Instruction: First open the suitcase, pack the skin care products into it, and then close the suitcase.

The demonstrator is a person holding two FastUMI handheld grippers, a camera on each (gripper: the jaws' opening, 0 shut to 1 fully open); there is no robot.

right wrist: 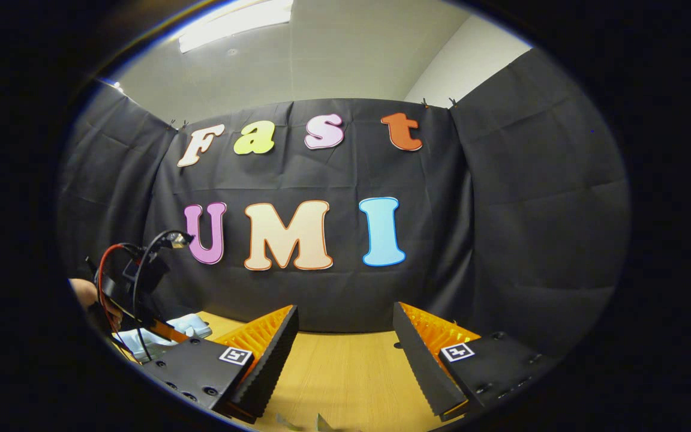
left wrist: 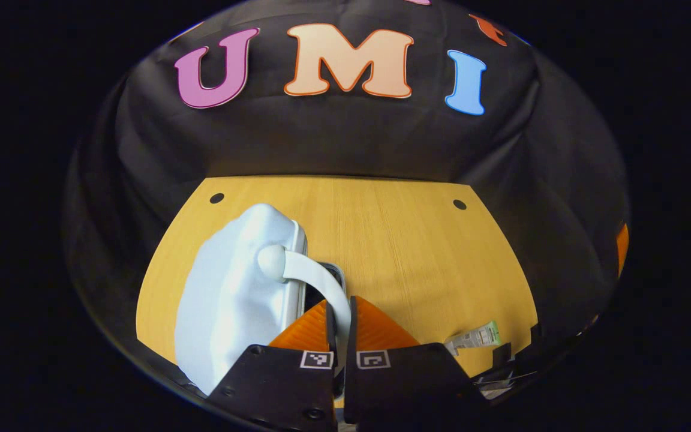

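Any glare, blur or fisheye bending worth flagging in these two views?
Left gripper view: the pale blue hard-shell suitcase is washed out by glare, the wooden tabletop bows at its edges, and focus is sharp. Right gripper view: a ceiling light panel blows out at top, and the far hand-held gripper at left looks slightly soft.

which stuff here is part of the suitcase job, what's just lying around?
Job:
- white suitcase, standing on the table
- its handle, clamped by the left hand-held gripper
- skin care tube, lying on the table
- right hand-held gripper, open, holding nothing

Just there:
- wooden table
- black cloth wall
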